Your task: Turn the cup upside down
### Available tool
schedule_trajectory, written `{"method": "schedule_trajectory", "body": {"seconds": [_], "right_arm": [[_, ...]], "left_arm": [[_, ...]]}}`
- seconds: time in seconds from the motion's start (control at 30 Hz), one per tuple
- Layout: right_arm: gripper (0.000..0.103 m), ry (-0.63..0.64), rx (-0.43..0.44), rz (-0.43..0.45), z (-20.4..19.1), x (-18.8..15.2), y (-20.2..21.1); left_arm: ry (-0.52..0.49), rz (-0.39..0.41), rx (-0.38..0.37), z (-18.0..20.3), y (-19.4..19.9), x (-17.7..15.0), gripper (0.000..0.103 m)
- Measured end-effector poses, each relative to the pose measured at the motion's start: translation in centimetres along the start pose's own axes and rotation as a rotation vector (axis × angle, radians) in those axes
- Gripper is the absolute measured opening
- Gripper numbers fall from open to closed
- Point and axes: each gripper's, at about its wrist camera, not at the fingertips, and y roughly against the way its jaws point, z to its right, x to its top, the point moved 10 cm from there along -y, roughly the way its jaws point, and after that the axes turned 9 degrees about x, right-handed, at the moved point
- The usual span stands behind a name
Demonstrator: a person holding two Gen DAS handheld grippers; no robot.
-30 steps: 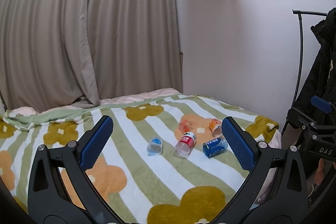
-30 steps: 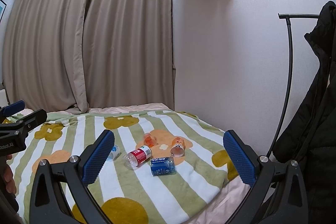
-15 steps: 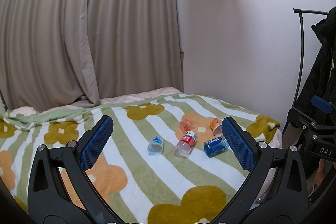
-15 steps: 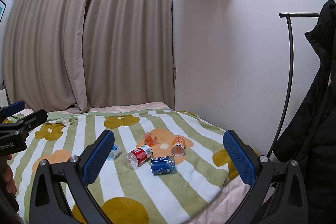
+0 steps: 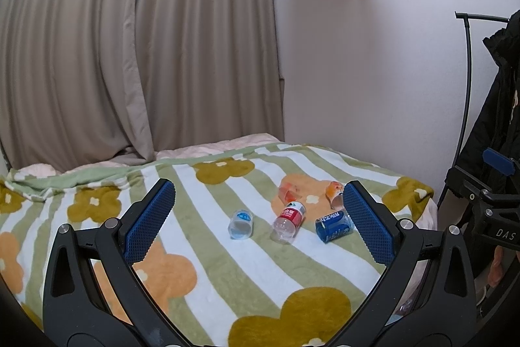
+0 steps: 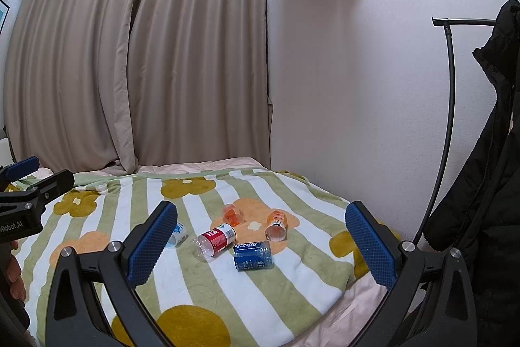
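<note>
Several small cups lie on their sides on a striped flower blanket (image 5: pixel 201 252) on a bed. They are a clear cup with a blue label (image 5: pixel 240 224) (image 6: pixel 177 232), a red-labelled cup (image 5: pixel 289 221) (image 6: pixel 214 240), a blue cup (image 5: pixel 334 225) (image 6: pixel 253 255), an orange clear cup (image 5: pixel 287 193) (image 6: pixel 232 214) and an orange cartoon cup (image 5: pixel 335 192) (image 6: pixel 276 225). My left gripper (image 5: pixel 260 223) is open and empty, well short of the cups. My right gripper (image 6: pixel 260 246) is open and empty, also held back from them.
Beige curtains (image 5: pixel 130 54) hang behind the bed and a white wall (image 5: pixel 373 70) stands on the right. A black coat on a rack (image 6: pixel 487 168) hangs at the right. The other gripper shows at the edge of each view: the right one (image 5: pixel 487 210), the left one (image 6: pixel 26 204).
Both views have shifted very slightly; the cups have not moved and both grippers stay open.
</note>
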Motion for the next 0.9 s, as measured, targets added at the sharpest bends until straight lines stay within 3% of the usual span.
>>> {"method": "schedule_trajectory", "body": {"seconds": [0.73,0.9], "right_arm": [[0.103,-0.002,0.001,-0.002,-0.1,0.0,0.0],[0.103,-0.005,0.0,-0.007,-0.1,-0.2,0.0]], "left_arm": [[-0.005,-0.007,-0.01,0.7,-0.4,0.4,0.103],[-0.048,-0.014,-0.057,2.0,-1.7,1.0,0.103]]}}
